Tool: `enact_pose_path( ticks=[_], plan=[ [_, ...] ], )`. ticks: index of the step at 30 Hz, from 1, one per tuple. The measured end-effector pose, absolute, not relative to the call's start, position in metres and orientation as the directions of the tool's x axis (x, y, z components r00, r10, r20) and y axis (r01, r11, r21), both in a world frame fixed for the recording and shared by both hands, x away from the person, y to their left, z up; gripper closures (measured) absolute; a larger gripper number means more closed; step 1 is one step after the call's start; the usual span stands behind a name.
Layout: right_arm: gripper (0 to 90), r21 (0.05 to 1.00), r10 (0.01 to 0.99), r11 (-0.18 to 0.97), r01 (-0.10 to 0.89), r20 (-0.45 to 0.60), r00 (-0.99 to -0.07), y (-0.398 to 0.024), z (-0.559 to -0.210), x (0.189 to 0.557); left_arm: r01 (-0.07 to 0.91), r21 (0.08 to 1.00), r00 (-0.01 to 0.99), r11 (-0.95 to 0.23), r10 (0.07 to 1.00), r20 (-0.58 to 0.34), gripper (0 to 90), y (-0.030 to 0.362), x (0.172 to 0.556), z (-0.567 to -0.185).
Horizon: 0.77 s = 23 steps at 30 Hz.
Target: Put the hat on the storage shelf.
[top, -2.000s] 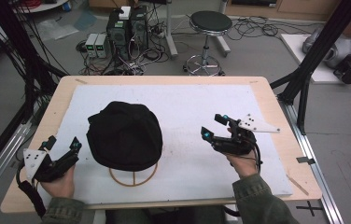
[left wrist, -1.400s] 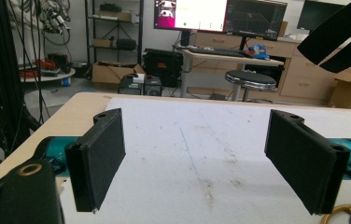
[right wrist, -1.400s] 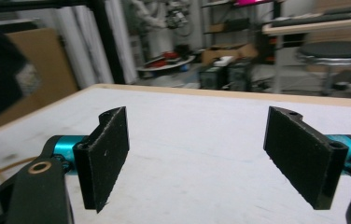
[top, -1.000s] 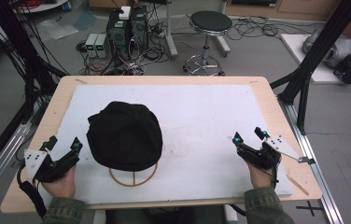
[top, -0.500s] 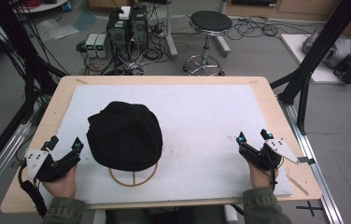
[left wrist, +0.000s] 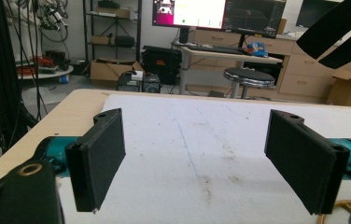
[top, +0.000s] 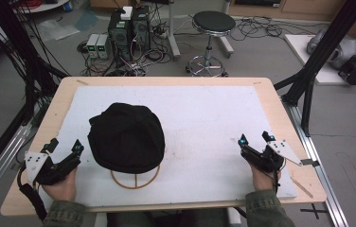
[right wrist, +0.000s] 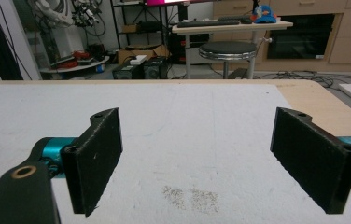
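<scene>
Black cap (top: 126, 137) is sitting left of centre in the high view, draped over a round wooden wire-frame stand (top: 135, 177) whose ring is poking out below it. Judging by looks: soft fabric, light, floppy, not fragile, not slippery. Best hold is probably pinching the lower rim edge, since the crown would just dent. White foam mat (top: 204, 113) is covering the table (top: 271, 85). Left gripper (top: 65, 150) is resting at lower left, just beside the cap, jaws spread wide, holding nothing. Right gripper (top: 255, 139) is resting at lower right, well apart from it, jaws likewise gaping and empty.
</scene>
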State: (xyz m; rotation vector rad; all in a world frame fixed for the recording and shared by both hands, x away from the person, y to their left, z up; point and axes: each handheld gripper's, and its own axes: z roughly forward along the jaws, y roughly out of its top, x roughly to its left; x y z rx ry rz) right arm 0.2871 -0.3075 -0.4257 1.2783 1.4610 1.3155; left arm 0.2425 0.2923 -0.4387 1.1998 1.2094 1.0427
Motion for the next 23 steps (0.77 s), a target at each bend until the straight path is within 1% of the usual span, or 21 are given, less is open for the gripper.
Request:
enact_pose_path(
  ticks=[8,23],
  plan=[
    [16.1,0.984,0.978,-0.041,0.172,0.074,-0.194,-0.3084,-0.4263,0.2875,0.04,0.992,0.093,0.123,0.988,-0.126,20.4,0.2943,0.2442,-0.4402],
    [16.1,0.982,0.977,-0.043,0.183,0.08,-0.198,-0.3078,-0.4279,0.2885,0.048,0.991,0.103,0.125,0.986,-0.129,20.5,0.2939,0.2454,-0.4409]
  ],
)
